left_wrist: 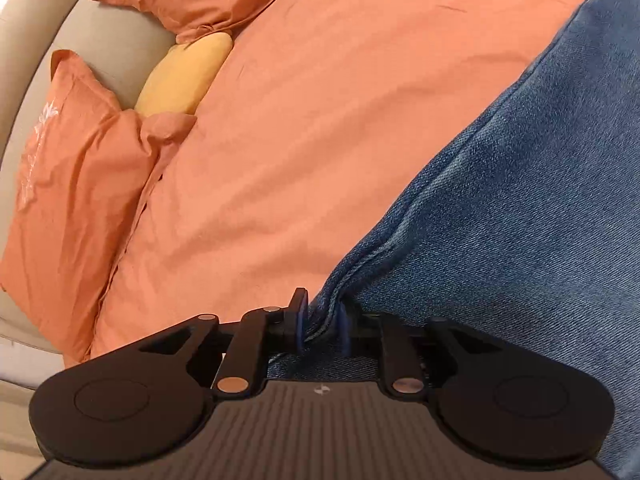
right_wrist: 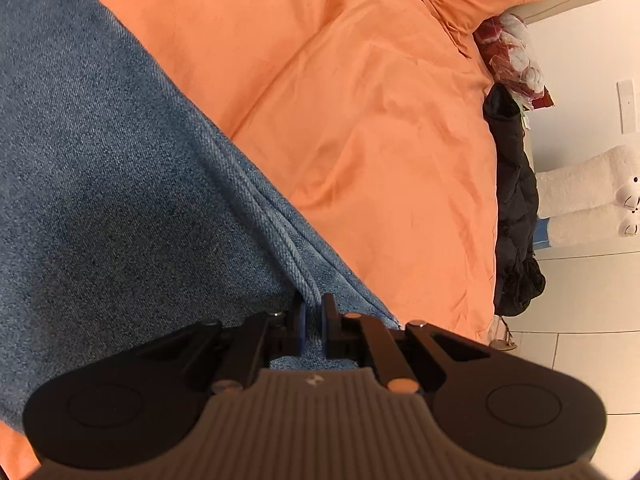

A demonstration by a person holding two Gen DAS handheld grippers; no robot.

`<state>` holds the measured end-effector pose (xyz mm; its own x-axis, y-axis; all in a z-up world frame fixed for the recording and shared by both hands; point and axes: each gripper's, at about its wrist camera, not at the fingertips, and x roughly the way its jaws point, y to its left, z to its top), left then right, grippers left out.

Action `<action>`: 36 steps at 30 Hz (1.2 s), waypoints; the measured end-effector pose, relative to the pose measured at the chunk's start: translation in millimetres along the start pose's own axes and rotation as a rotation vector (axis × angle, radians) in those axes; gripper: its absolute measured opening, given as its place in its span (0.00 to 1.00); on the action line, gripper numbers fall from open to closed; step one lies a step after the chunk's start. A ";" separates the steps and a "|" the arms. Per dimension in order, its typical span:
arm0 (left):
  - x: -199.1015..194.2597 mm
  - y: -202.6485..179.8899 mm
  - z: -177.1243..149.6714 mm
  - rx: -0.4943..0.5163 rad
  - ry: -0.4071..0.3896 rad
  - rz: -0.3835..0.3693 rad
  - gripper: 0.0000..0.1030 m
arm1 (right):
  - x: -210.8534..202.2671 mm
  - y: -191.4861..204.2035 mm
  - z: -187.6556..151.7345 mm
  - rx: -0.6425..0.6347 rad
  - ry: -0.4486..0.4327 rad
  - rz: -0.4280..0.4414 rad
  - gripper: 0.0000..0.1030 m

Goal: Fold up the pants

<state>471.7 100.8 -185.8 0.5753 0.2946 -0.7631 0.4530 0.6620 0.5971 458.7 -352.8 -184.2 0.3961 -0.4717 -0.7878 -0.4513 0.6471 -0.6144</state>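
Both tongs work the blue denim pants [left_wrist: 520, 200] spread on the bed's orange cotton sheet [left_wrist: 300, 120]. We find the left tongs [left_wrist: 322, 328] with a seamed fold of denim between their blue pads; a gap shows beside the cloth, so we cannot tell whether the pads press it. We find the right tongs [right_wrist: 314, 324] clenched on the stitched seam edge of the same pants.

In the left wrist view the denim fills the frame from 1 o'clock to 5 o'clock, the sheet lies at 11 o'clock, and beyond it two orange pillows [left_wrist: 80, 168] flank a yellow oval cushion [left_wrist: 184, 76] at 10 o'clock. In the right wrist view the denim lies from 7 to 11 o'clock; a black padded jacket [right_wrist: 514, 200] hangs off the bed edge at 3 o'clock, beside a white plush toy [right_wrist: 592, 200].
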 end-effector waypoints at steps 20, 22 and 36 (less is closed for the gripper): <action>-120.3 56.8 -145.3 -0.024 0.018 0.036 0.69 | -167.5 81.8 9.1 0.321 -0.212 0.538 0.40; -131.3 51.7 -167.1 -0.009 0.022 0.037 0.69 | -195.4 114.2 11.8 0.296 -0.241 0.617 0.40; -163.3 10.9 -253.0 -0.001 -0.006 0.052 0.69 | -260.5 300.0 50.1 0.262 -0.408 0.829 0.35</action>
<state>210.4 234.3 -117.3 0.6020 0.3250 -0.7294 0.4215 0.6465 0.6359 260.2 -5.8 -161.1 0.3016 0.4089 -0.8613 -0.5400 0.8177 0.1992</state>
